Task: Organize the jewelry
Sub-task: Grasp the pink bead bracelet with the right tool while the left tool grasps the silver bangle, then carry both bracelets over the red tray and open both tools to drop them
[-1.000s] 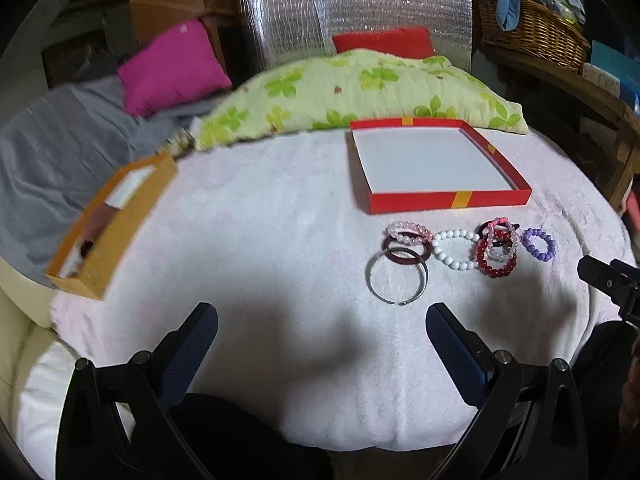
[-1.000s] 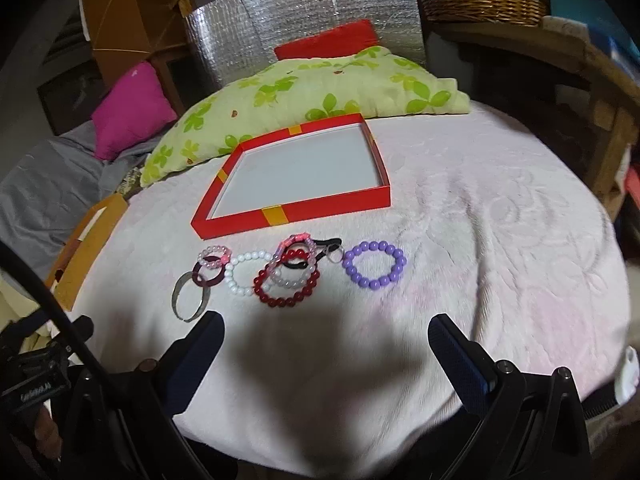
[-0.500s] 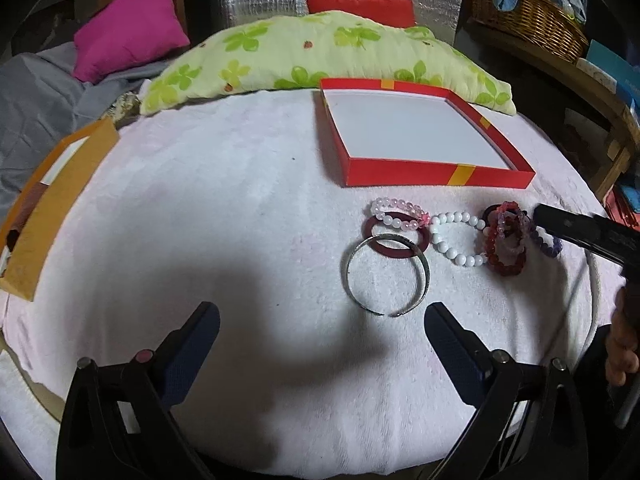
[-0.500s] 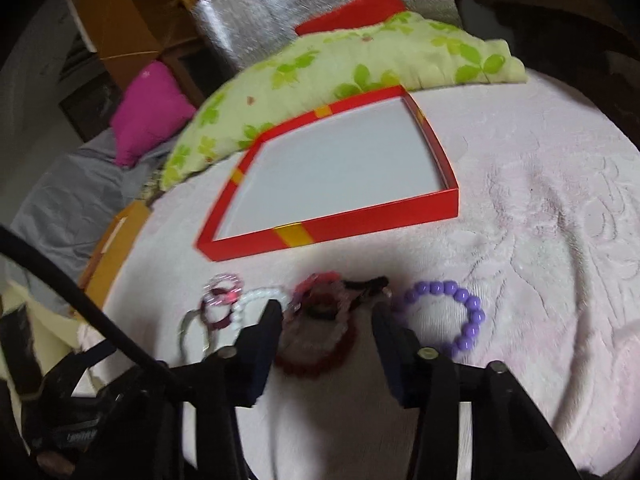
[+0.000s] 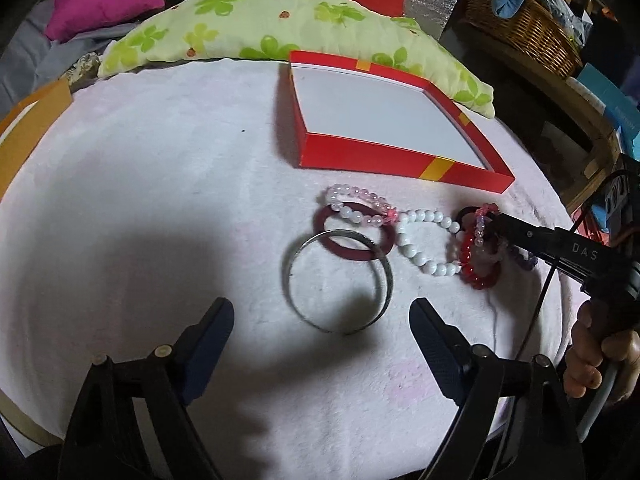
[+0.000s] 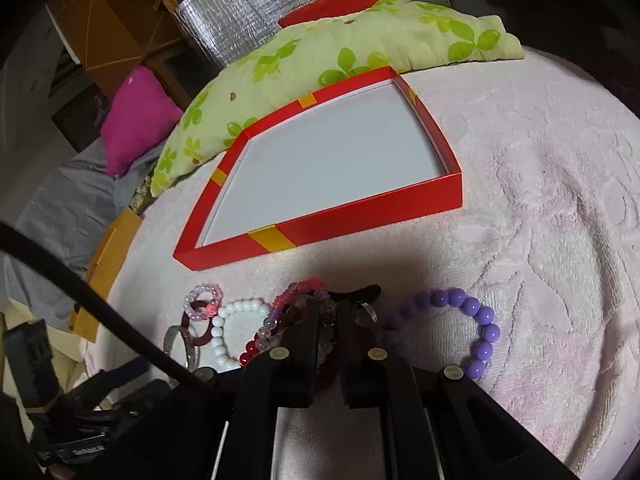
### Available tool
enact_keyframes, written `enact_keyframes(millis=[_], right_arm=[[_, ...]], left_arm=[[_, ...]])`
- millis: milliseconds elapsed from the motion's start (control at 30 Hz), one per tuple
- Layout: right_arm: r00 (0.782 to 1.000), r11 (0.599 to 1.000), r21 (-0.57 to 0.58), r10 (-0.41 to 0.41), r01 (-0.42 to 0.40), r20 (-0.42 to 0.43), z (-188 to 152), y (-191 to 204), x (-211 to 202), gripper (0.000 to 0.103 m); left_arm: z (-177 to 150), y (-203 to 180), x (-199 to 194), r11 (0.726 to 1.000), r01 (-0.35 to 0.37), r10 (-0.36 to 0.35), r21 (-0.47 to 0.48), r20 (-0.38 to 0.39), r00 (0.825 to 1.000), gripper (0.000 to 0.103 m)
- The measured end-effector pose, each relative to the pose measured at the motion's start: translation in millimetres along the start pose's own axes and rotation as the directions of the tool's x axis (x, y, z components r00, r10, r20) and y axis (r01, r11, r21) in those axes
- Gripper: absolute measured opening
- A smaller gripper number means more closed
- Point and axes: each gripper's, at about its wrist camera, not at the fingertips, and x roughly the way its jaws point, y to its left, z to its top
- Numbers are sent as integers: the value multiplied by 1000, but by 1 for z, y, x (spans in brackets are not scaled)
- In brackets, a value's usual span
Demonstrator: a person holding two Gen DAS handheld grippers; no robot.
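Note:
Several bracelets lie in a row on the pink cloth in front of an empty red box (image 5: 360, 156) (image 6: 360, 204). A silver bangle (image 5: 338, 282) lies nearest my left gripper (image 5: 320, 320), which is open and empty just short of it. Beside it lie a dark red ring (image 5: 354, 232), a pale pink bead bracelet (image 5: 356, 202) and a white bead bracelet (image 5: 426, 240) (image 6: 240, 308). My right gripper (image 6: 330, 316) (image 5: 500, 226) has closed on the pile of red and clear bead bracelets (image 5: 480, 256) (image 6: 296, 300). A purple bead bracelet (image 6: 468, 328) lies right of it.
A green leaf-print pillow (image 5: 260, 28) lies behind the box. An orange box (image 5: 28, 132) sits at the left table edge. A pink cushion (image 6: 140, 116) and a wicker basket (image 5: 528, 28) stand beyond the table.
My right gripper moved down onto the red and clear bracelet pile and closed from wide open to nearly shut. My left gripper moved closer to the silver bangle and stayed open.

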Motion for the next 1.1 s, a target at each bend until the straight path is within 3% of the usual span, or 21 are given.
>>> enact_keyframes(millis=[133, 267, 333, 367, 700, 833, 933, 1033, 1100], right_arm=[[1000, 999, 18, 28, -28, 14, 2, -2, -7, 10], [997, 996, 48, 68, -69, 29, 5, -5, -12, 10], [996, 994, 60, 87, -89, 35, 7, -6, -15, 10], [995, 994, 61, 88, -90, 35, 7, -6, -16, 10], [999, 999, 51, 18, -16, -37, 4, -6, -5, 17], [998, 997, 77, 2, 3, -63, 3, -12, 0, 36], [1000, 998, 69, 4, -2, -29, 2, -11, -6, 52], [1000, 1000, 20, -17, 17, -21, -1, -5, -5, 52], [999, 999, -10, -33, 33, -36, -2, 0, 1, 43]], left_arm=[[3, -3, 8, 1000, -20, 20, 4, 14, 1000, 89], [2, -9, 11, 996, -47, 45, 70, 30, 999, 89], [0, -13, 11, 993, -59, 54, 107, 46, 997, 75], [-1, -16, 12, 988, -76, 69, 136, 52, 996, 61], [-5, -18, 4, 980, -94, 81, 176, 76, 994, 62], [-6, -15, -7, 975, -135, 118, 178, 102, 988, 62], [-6, -13, -14, 969, -173, 153, 175, 122, 981, 62], [-6, -14, -20, 966, -189, 167, 175, 135, 977, 62], [-5, -18, -23, 961, -203, 176, 189, 149, 973, 62]])
